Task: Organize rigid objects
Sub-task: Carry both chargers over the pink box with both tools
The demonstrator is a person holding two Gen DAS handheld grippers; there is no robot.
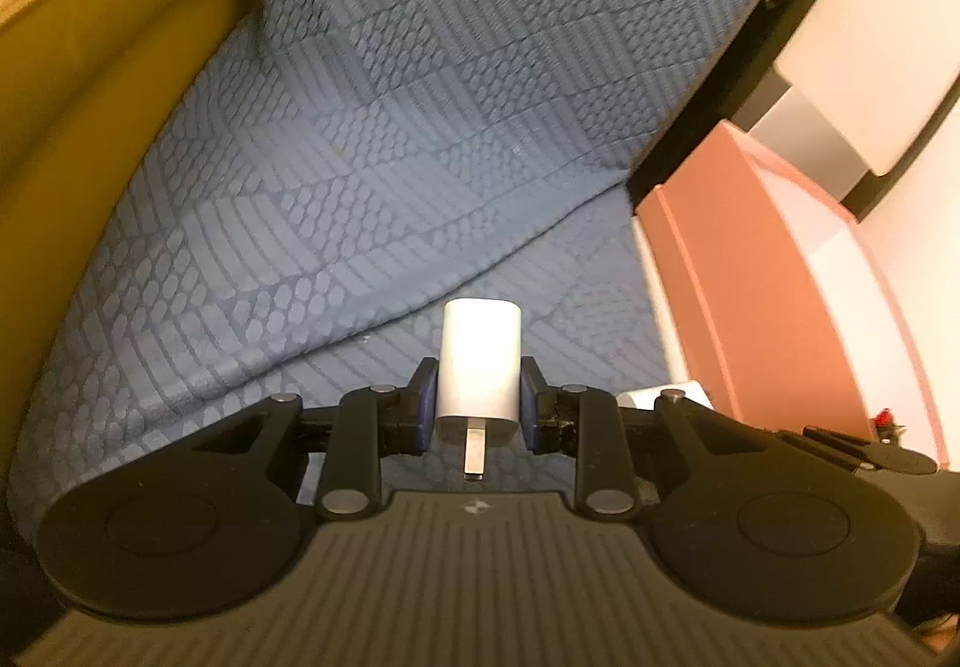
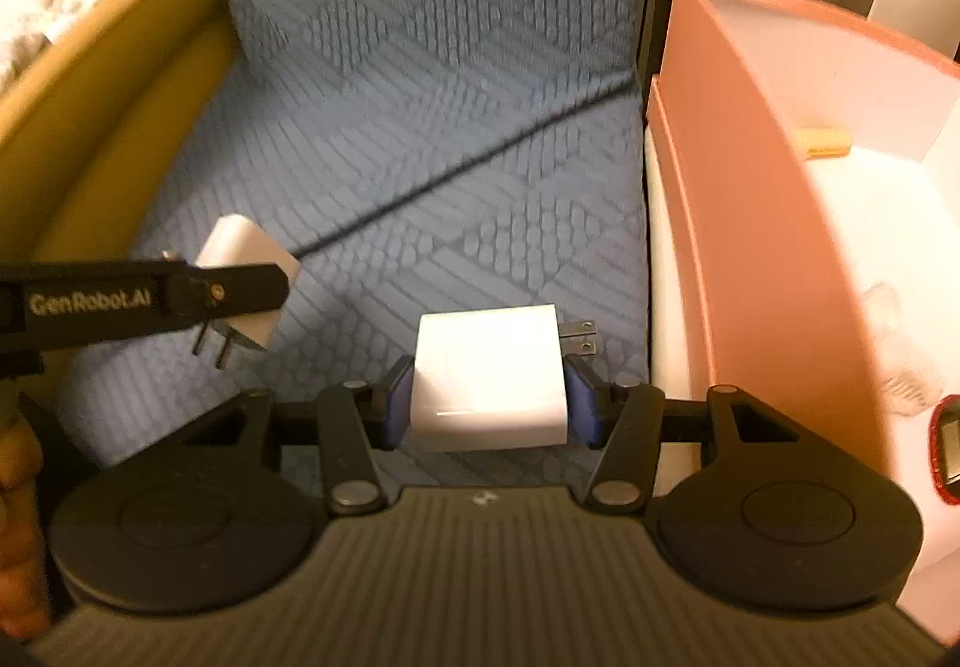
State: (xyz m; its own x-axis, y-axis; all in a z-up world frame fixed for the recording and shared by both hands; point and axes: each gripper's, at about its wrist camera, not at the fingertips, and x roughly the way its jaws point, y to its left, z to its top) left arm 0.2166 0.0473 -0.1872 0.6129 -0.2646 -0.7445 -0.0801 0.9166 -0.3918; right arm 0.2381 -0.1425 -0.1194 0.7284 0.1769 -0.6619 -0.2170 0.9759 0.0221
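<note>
My left gripper (image 1: 478,396) is shut on a small white charger plug (image 1: 480,361), prongs pointing back at the camera, held above the blue patterned cushion (image 1: 360,127). My right gripper (image 2: 491,397) is shut on a larger white charger block (image 2: 489,376) whose two prongs point right. In the right wrist view the left gripper (image 2: 234,301) with its white plug (image 2: 249,247) shows at the left. A pink open box (image 2: 750,187) stands just right of the right gripper; it also shows in the left wrist view (image 1: 750,277).
The box holds a tan block (image 2: 825,142), a clear wrapped item (image 2: 900,343) and a red-rimmed object (image 2: 948,451). A mustard-yellow sofa arm (image 1: 90,67) runs along the left. White furniture (image 1: 870,37) stands behind the box.
</note>
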